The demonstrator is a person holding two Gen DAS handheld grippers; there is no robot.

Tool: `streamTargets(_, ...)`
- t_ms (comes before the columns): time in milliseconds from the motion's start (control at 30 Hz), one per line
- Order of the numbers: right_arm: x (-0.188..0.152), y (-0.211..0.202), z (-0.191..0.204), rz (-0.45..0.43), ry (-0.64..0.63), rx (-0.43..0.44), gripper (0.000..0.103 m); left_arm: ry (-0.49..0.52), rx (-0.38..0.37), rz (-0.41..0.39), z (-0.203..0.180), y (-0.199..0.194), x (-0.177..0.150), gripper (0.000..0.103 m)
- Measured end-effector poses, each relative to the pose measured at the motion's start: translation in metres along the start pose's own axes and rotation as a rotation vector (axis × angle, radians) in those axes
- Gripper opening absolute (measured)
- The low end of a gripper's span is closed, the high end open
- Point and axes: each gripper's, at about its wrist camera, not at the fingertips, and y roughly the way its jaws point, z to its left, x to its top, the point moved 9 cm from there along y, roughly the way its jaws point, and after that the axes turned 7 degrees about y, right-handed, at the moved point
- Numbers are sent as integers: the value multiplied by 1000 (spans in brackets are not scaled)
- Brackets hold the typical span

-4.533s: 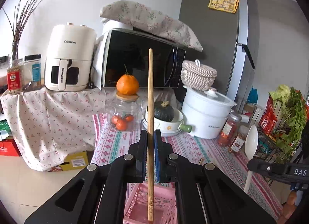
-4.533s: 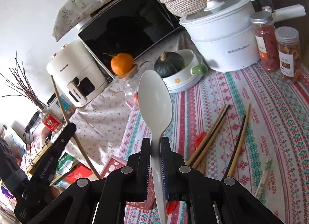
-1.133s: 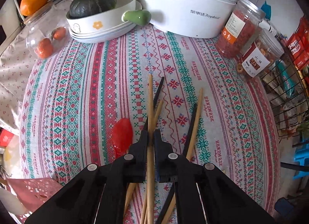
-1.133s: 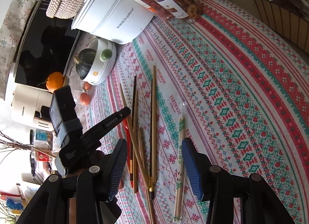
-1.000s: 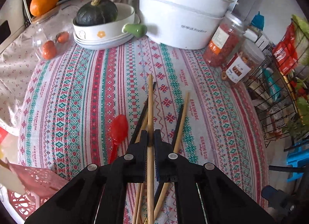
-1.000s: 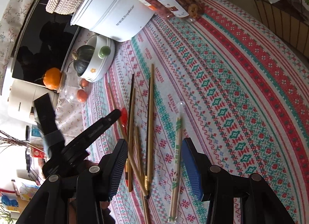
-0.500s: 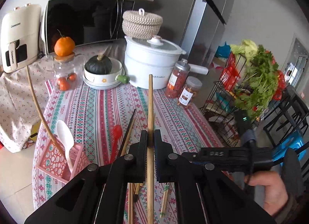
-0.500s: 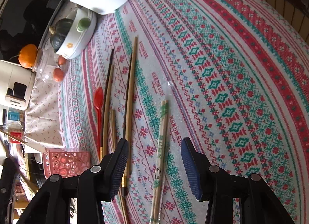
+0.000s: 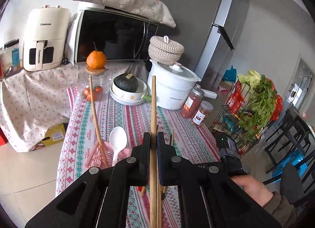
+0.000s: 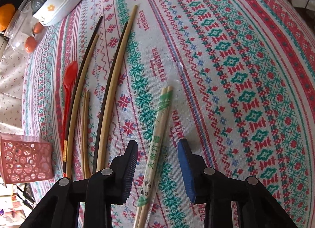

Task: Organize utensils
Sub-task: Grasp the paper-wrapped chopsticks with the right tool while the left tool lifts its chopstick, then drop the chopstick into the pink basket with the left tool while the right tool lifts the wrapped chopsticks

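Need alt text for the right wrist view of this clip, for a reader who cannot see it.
The open right tongs hover over a plastic-wrapped pair of disposable chopsticks lying on a patterned tablecloth. To their left lie several loose wooden and dark chopsticks and a red plastic spoon, with a pink perforated basket at the left edge.

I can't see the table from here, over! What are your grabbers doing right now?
Left gripper shut on wooden chopstick, raised. Right gripper open, straddling wrapped chopsticks. Pink basket holds white spoon. Nothing blocking.
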Motion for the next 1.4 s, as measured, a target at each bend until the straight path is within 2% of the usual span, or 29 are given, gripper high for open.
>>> streamTargets(33,0,2,3,-3,-21,-12,31,-14,-1,-6,4,-2,0,6)
streamTargets(100,0,5,5,-29,-71,-68,11,-21,3,-21,8,-5,1,6)
streamTargets(167,-1,4,10,-32,-65,-49,5,-18,13,-31,11,-8,1,6)
streamTargets(267,-1,-9,22,-66,-62,7,4,-29,14,-39,15,-10,1,6)
streamTargets(500,5,-67,49,-281,-138,136,4,-39,55,-92,28,-18,11,6)
streamTargets(700,-7,-143,109,-570,-343,336,4,-50,104,-170,47,-27,25,6)
streamTargets(767,-16,-157,123,-614,-395,364,4,-61,117,-188,53,-28,29,6)
streamTargets(967,-26,-158,139,-639,-456,371,5,-58,145,-289,64,-25,48,6)
streamTargets(1100,-30,-163,139,-647,-448,408,5,-1,180,-371,61,-21,60,6)
streamTargets(1200,-31,-166,140,-653,-442,429,5,41,218,-375,62,-10,62,6)
streamTargets(1400,-33,-162,143,-659,-444,422,5,50,257,-409,72,1,62,6)
